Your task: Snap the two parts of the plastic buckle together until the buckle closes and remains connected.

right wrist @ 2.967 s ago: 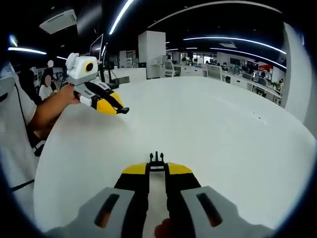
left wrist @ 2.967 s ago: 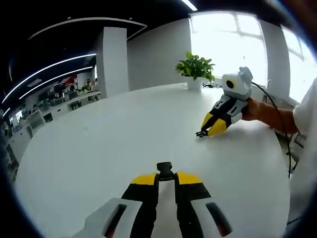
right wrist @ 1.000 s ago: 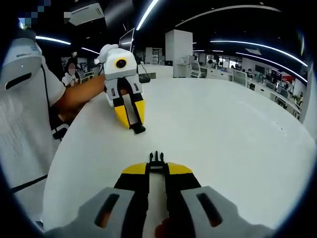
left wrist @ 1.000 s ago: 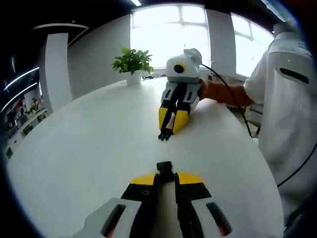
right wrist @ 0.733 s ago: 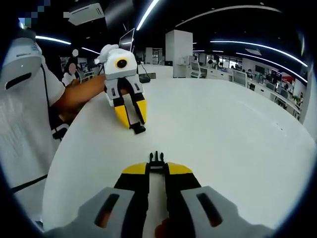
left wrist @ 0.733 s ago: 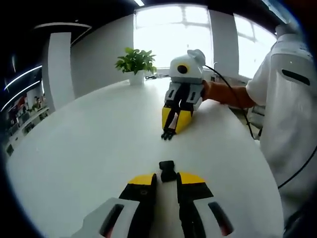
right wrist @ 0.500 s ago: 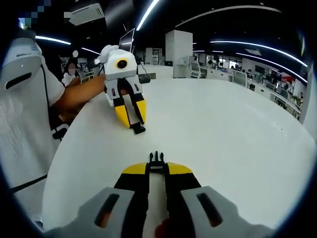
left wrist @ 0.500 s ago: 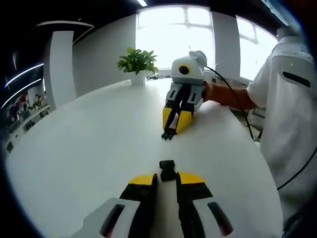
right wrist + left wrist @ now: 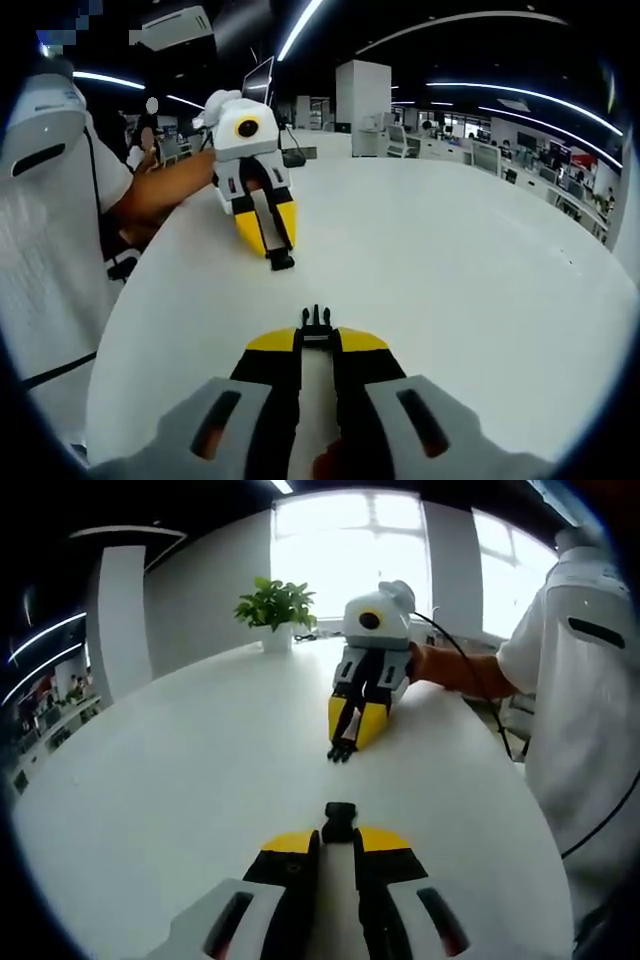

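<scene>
Left gripper view shows the left gripper (image 9: 338, 842) low over a white table (image 9: 180, 780), its yellow-tipped jaws pressed close on the socket half of the buckle (image 9: 339, 821), which sticks out just past the tips. Facing it, a short way across the tabletop, the right gripper (image 9: 342, 746) points back with the pronged half of the buckle (image 9: 341, 751) pinched at its tips. The two halves are apart, with bare table between them. To the left the tabletop runs wide and open out to its curved edge; on the right the edge is nearer, and a person's white shirt (image 9: 575, 690) stands just past it. A potted plant (image 9: 275, 608) sits at the far edge, before bright windows.

Right gripper view has the pronged half (image 9: 316, 322) poking out between that gripper's closed jaws, prongs forward. The left gripper (image 9: 279, 256) lies beyond and to the left, nipping the socket half (image 9: 281, 262) against the table. Open tabletop spreads to the right. How deep each half sits between the jaws is hidden, and the pieces are too small to show any catch detail.
</scene>
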A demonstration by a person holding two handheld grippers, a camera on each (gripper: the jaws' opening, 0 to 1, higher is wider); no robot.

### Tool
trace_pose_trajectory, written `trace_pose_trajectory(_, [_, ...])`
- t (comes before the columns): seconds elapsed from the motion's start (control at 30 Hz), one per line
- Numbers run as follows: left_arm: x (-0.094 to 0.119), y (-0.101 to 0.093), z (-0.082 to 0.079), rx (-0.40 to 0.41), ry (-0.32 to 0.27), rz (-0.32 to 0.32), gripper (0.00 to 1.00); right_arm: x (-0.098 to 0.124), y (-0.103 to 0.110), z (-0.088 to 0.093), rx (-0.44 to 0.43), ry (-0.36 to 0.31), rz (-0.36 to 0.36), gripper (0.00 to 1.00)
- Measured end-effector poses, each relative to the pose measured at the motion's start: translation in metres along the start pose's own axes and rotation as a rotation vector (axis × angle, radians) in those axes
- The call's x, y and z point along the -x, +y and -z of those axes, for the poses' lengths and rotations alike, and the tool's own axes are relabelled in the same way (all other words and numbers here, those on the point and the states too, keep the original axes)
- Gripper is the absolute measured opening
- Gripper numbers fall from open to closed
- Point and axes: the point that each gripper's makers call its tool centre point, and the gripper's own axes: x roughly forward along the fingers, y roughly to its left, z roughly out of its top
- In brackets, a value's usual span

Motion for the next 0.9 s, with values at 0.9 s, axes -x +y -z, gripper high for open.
trace_pose_trajectory(0.9, [-0.0071,-0.0012,-0.004,-0.014,-0.023,0.047,0.12,0.0011,0.0052,-0.0022,0.026,-0.022,-0.041,0.13])
